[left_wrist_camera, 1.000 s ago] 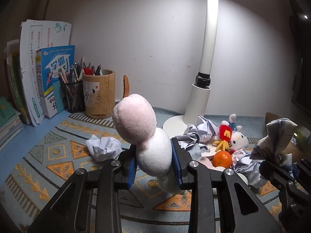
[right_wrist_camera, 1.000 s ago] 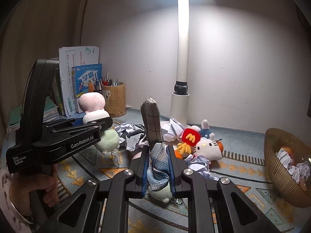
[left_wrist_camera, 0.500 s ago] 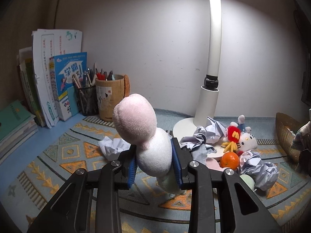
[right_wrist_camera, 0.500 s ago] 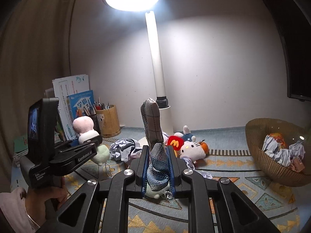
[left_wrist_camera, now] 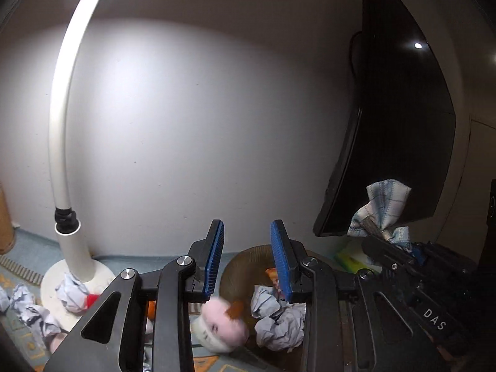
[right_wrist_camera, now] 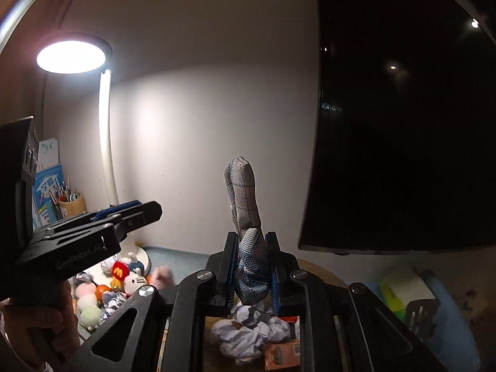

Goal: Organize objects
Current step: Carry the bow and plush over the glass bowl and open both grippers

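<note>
Left gripper [left_wrist_camera: 247, 259] jaws stand wide with nothing between them; the plush [left_wrist_camera: 221, 325] sits blurred low centre of the left view, at the near edge of the basket [left_wrist_camera: 245, 255] beside the paper wads [left_wrist_camera: 280, 322]; we can't tell if it has settled or is mid-fall.

Right gripper [right_wrist_camera: 250, 268] jaws are narrow, clamped on the plaid cloth [right_wrist_camera: 245, 217]; the cloth stands upright above the pads at frame centre, its lower end hanging just below them. In the right view paper wads [right_wrist_camera: 245, 331] and the basket rim [right_wrist_camera: 313, 266] lie directly under the jaws, so we judge we're already over the drop zone.

Step in hand, as we read it: drop the cloth into the basket. To do it well:
- hold over the basket's middle, not the rim; the cloth is limp and may drape over the edge;
- tip the jaws down before opening, so the tall upper part falls forward into the basket rather than back onto the gripper;
- open fully; fabric may cling to the ribbed pads;
- keep the left gripper, lower left in the right view, out of the way.

Risk: the monitor [right_wrist_camera: 403, 108] is close at the upper right; don't swing up.
</note>
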Motion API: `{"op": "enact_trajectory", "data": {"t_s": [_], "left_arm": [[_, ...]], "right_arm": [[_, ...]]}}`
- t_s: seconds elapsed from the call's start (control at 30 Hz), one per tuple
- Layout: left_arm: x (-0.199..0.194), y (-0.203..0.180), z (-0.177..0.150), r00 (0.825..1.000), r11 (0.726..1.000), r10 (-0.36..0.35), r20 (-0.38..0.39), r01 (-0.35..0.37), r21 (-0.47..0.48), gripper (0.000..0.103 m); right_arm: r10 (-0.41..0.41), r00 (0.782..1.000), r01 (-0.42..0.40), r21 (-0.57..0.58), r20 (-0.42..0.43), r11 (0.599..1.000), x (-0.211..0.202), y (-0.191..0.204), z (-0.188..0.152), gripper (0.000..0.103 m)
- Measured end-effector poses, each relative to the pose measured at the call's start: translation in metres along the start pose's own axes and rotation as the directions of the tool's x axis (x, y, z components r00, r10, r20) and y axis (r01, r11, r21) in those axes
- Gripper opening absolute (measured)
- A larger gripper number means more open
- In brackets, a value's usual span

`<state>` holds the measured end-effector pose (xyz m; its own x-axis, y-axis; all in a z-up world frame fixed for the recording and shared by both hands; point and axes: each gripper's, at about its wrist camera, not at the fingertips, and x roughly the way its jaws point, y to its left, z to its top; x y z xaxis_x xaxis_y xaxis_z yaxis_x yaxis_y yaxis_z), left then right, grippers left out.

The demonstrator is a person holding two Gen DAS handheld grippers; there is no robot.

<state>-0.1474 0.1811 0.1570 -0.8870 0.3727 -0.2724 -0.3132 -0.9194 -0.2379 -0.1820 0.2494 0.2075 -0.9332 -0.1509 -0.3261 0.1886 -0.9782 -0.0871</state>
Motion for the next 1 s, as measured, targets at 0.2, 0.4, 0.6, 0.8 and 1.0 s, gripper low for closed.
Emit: {"op": "enact_trajectory", "data": {"t_s": [0.2, 0.4, 0.6, 0.8, 1.0], "left_arm": [[0.037, -0.003, -0.013, 0.998, 1.0, -0.015, -0.064, 0.015, 0.006, 0.029], [0.015, 0.041, -0.036, 0.974, 0.999, -0.01, -0.228, 0.0, -0.046, 0.041], [-0.012, 0.049, -0.113, 0.85, 0.996, 0.034, -0.525, -0.071, -0.05, 0.041], [0.008, 0.03, -0.153, 0.789, 0.993, 0.102, -0.606, -0.119, 0.012, 0.079], [0.009, 0.029, -0.161, 0.822, 0.982, 0.179, -0.541, -0.183, 0.047, 0.043]], "right_arm": [[-0.06, 0.994, 0.064, 0.034, -0.089, 0.997, 0.008, -0.029, -0.026, 0.015], [-0.014, 0.994, 0.029, 0.142, -0.104, 0.989, -0.002, -0.049, -0.047, 0.016], [0.016, 0.992, 0.007, 0.179, -0.126, 0.984, -0.001, -0.041, -0.06, 0.016], [0.048, 0.994, -0.027, 0.213, -0.094, 0.977, -0.005, -0.025, -0.061, 0.016], [0.048, 0.996, -0.033, 0.17, -0.08, 0.985, -0.011, -0.016, -0.06, 0.016]]}}
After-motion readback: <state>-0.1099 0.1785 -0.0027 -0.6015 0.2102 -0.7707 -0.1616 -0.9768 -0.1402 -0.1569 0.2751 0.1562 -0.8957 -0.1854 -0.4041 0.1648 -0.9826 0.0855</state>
